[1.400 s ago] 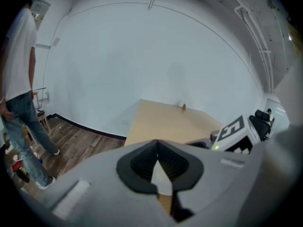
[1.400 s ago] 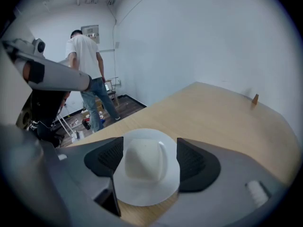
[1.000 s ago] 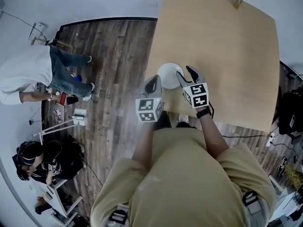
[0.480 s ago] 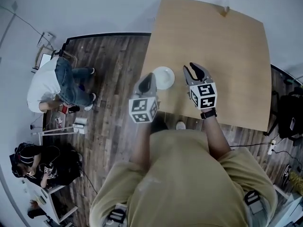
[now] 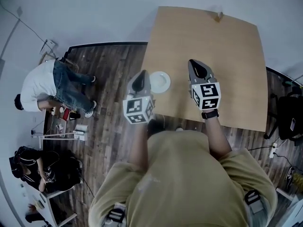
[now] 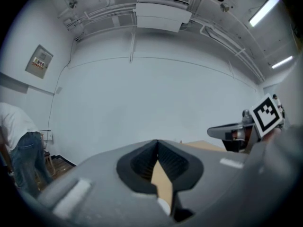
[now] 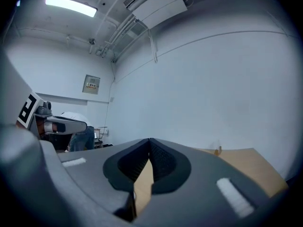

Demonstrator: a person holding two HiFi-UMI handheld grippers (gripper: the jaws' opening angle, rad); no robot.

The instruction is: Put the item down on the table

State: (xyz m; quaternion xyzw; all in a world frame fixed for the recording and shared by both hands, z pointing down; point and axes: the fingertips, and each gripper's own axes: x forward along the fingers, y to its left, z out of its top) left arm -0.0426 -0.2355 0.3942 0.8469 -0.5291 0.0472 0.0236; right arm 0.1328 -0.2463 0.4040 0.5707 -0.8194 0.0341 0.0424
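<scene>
The white bowl (image 5: pixel 160 82) stood upright on the tabletop (image 5: pixel 227 70), close to the left edge and toward the near-left corner, held by neither tool. The left tool (image 5: pixel 140 75) was positioned over the left edge, just beside the bowl, with its jaws brought together at the tips and nothing between them. The right tool (image 5: pixel 197 66) was positioned over the tabletop nearer the near edge, well apart from the bowl, jaws likewise together and empty. The bowl appeared to contain nothing; its interior read as plain white. Judged by its look, the bowl was likely ceramic or hard plastic: rigid, light to moderate in weight, smooth and therefore prone to slip, and liable to chip if dropped. Any renewed hold would best be taken across the rim wall, one jaw inside and one outside. A small object (image 5: pixel 218 16) stood at the far edge; its kind could not be determined.
</scene>
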